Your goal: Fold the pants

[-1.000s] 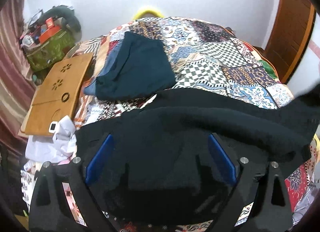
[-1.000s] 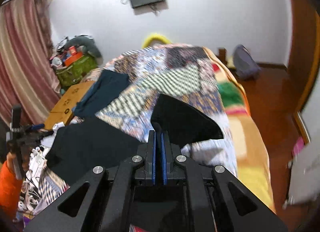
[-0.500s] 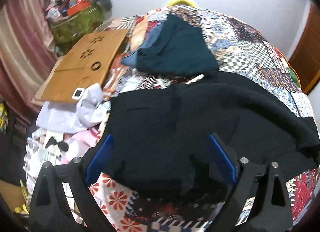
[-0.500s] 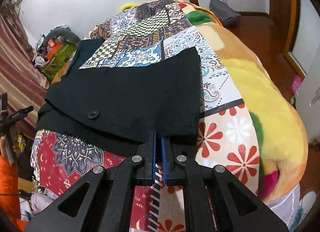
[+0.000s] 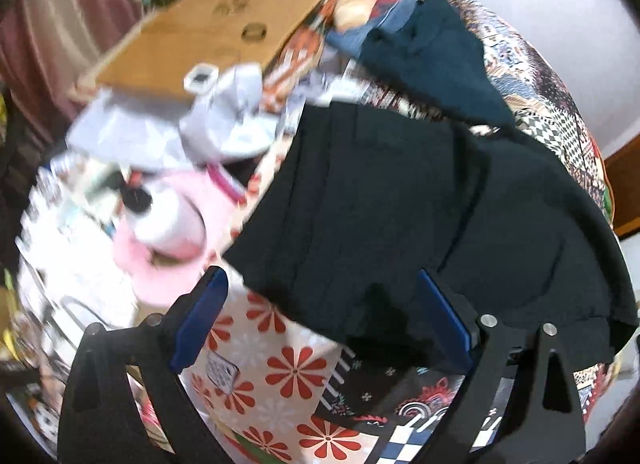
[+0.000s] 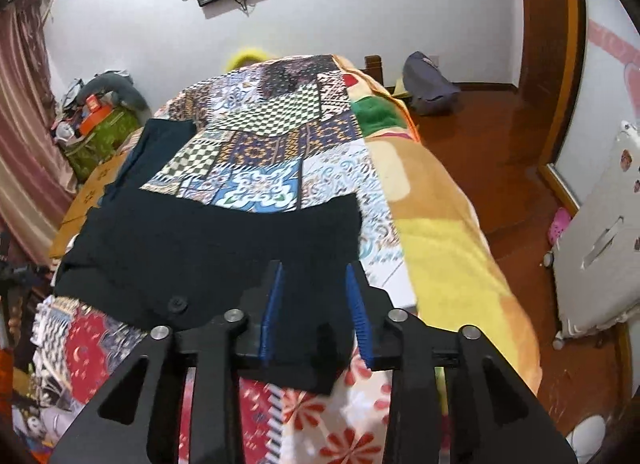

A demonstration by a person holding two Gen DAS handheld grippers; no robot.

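Note:
The black pants lie folded flat across the patchwork bedspread, with a button near their front edge. My right gripper hovers over their near right corner. Its jaws are opening; the fabric lies under and between the blue pads, which do not press on it. My left gripper points steeply down at the other end of the pants. Its jaws are wide apart and closing slightly, with the pants' near corner between them, ungripped.
A folded dark teal garment lies farther up the bed. Left of the bed are a wooden lap desk and a heap of white and pink cloth. To the right are wooden floor, a bag and a white cabinet.
My right gripper brought the lifted pants fold down flat onto the bed, then parted its jaws and let the fabric go. My left gripper swung down and left over the pants' end, rolling as it went.

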